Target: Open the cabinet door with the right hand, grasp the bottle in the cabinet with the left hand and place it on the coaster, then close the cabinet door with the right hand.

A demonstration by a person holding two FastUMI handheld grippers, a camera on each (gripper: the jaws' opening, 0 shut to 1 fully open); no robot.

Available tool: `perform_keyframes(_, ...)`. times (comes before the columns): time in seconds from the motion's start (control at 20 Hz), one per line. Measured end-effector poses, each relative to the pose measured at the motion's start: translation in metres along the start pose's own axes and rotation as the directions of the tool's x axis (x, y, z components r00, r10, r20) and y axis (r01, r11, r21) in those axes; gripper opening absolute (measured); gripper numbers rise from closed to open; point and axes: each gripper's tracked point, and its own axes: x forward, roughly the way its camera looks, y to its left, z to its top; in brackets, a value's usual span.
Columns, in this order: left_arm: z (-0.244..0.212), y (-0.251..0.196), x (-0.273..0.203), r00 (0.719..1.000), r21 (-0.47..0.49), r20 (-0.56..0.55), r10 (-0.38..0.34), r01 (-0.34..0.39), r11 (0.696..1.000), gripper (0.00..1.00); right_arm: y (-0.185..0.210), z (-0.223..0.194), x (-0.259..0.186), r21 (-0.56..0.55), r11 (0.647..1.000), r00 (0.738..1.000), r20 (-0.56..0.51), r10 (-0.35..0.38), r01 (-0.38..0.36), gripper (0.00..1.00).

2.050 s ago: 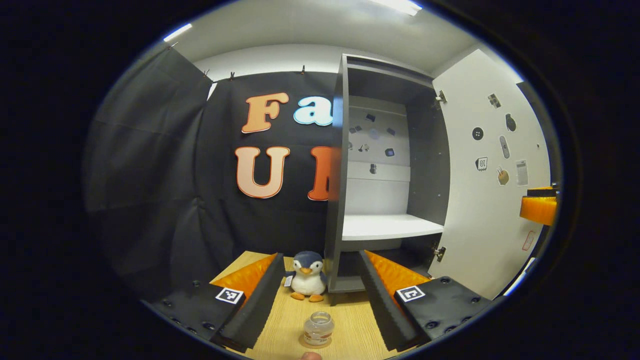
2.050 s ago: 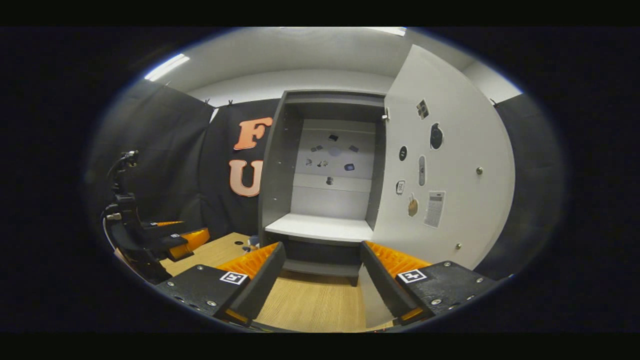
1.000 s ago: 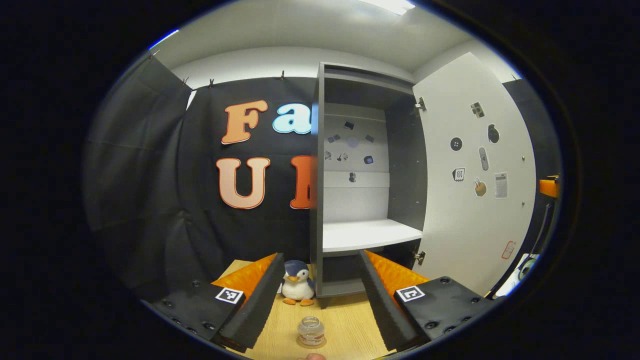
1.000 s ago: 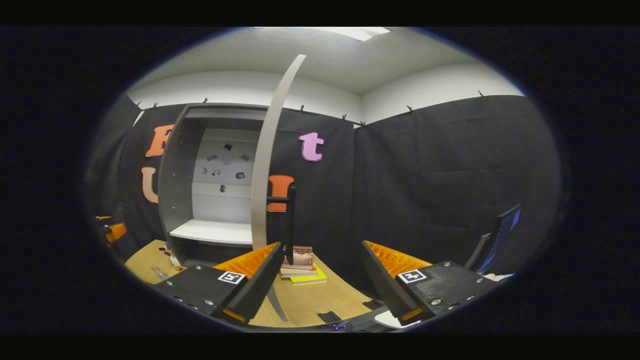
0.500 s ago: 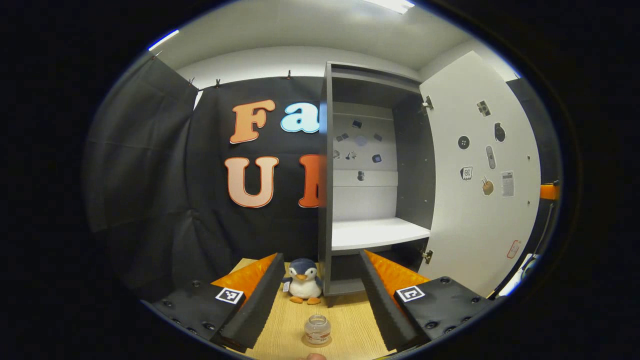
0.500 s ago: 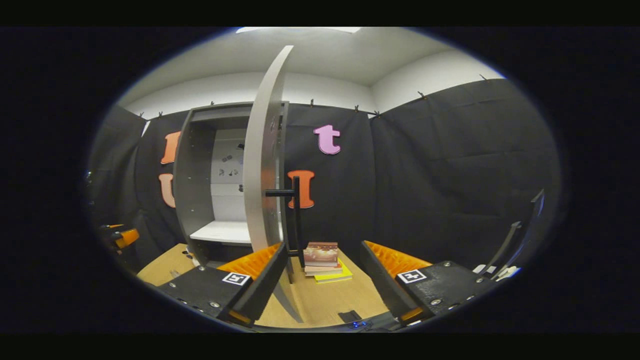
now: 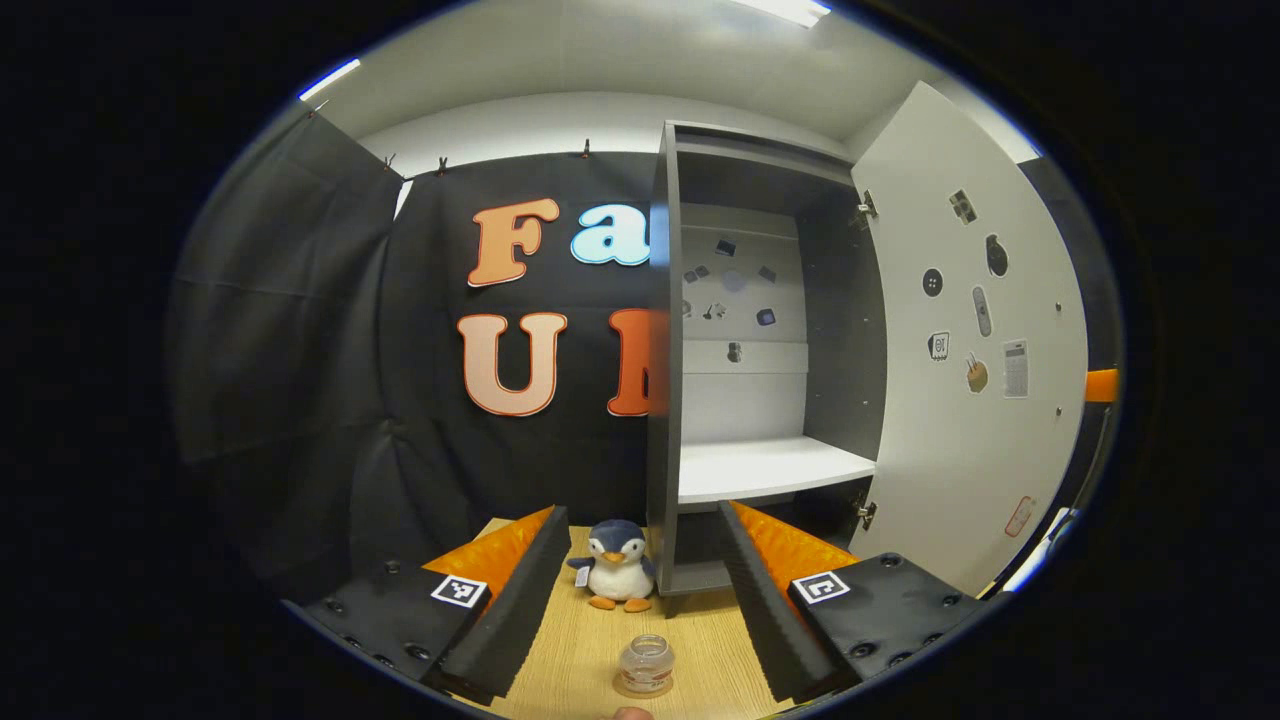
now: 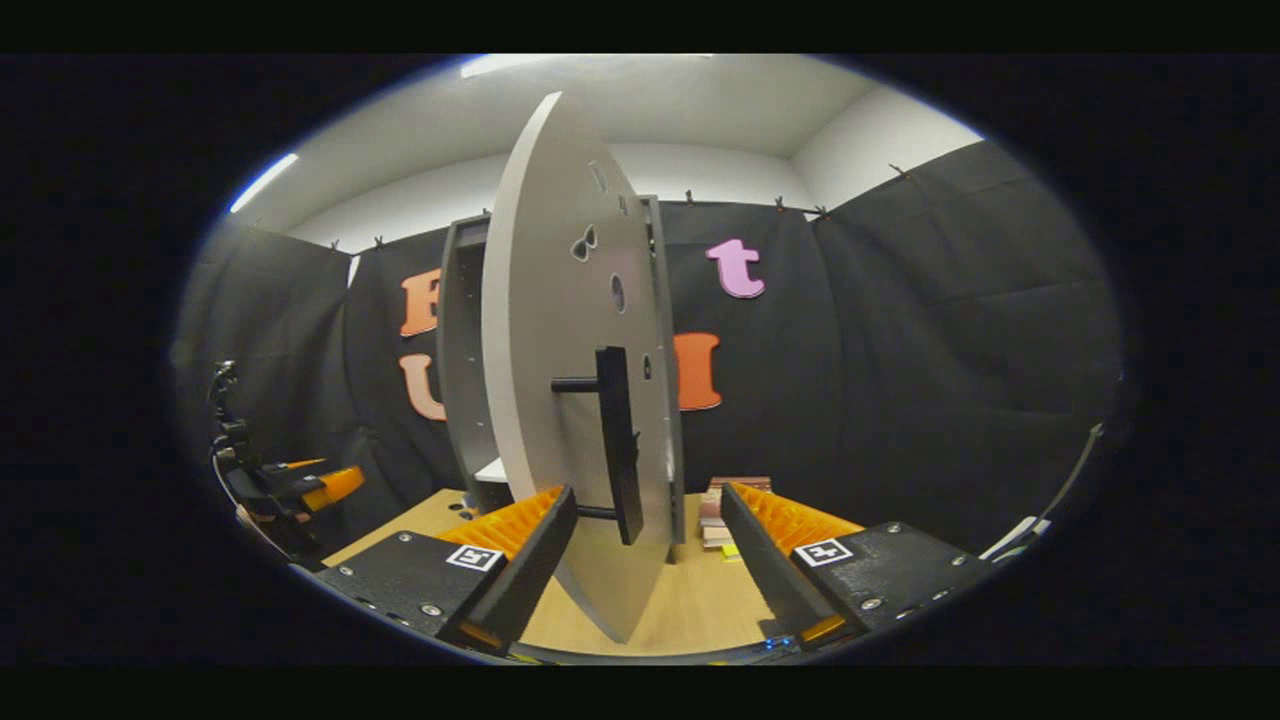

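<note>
1. sitting on a thin round tan coaster (image 7: 643, 689), the small clear glass bottle (image 7: 645, 662) is on the light wooden table (image 7: 590, 640) in front of the tall grey cabinet (image 7: 664, 400), between the left gripper (image 7: 640, 590) fingers, which are spread and touch nothing.
2. beyond the bottle, nearer the cabinet, stands a small plush penguin (image 7: 619, 576); the white shelf (image 7: 765, 467) in the cabinet is bare.
3. right of the cabinet the white sticker-covered cabinet door (image 8: 580, 400) stands swung out, its black bar handle (image 8: 618, 445) ahead of the right gripper (image 8: 645, 550), whose jaws are apart and empty.
4. closing looks the remaining step: a push off the handle could slip, and a hard swing could slam and jolt the table, tipping the bottle.
</note>
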Motion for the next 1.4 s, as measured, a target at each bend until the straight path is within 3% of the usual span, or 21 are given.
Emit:
perform_keyframes(0.25, 0.0, 0.022, -0.002, 1.0, 0.004, 0.011, 0.026, -0.026, 1.0, 0.96, 0.027, 0.002, 0.034, -0.042, 0.999, 1.0, 0.017, 0.012, -0.011, 0.91)
perform_keyframes(0.55, -0.007, 0.054, 0.008, 0.997, -0.016, 0.003, 0.078, -0.078, 0.997, 0.95, 0.084, 0.0, 0.059, -0.02, 0.99, 0.99, 0.018, 0.14, -0.14, 0.91)
perform_keyframes(0.6, -0.008, 0.06, 0.008, 0.996, -0.017, 0.001, 0.087, -0.087, 0.996, 0.96, 0.095, -0.001, 0.066, -0.014, 0.987, 0.987, 0.019, 0.159, -0.159, 0.87)
perform_keyframes(0.7, -0.009, 0.071, 0.011, 0.994, -0.021, -0.001, 0.105, -0.105, 0.994, 0.95, 0.111, -0.003, 0.083, -0.013, 0.985, 0.984, 0.026, 0.175, -0.175, 0.94)
perform_keyframes(0.8, -0.007, 0.08, 0.012, 0.993, -0.019, 0.003, 0.119, -0.119, 0.993, 0.96, 0.126, -0.001, 0.098, -0.016, 0.983, 0.982, 0.038, 0.183, -0.182, 0.95)
perform_keyframes(1.4, -0.022, 0.091, 0.037, 0.993, -0.014, -0.012, 0.121, -0.121, 0.993, 0.95, 0.138, -0.006, 0.101, 0.032, 0.978, 0.977, 0.049, 0.205, -0.207, 0.97)
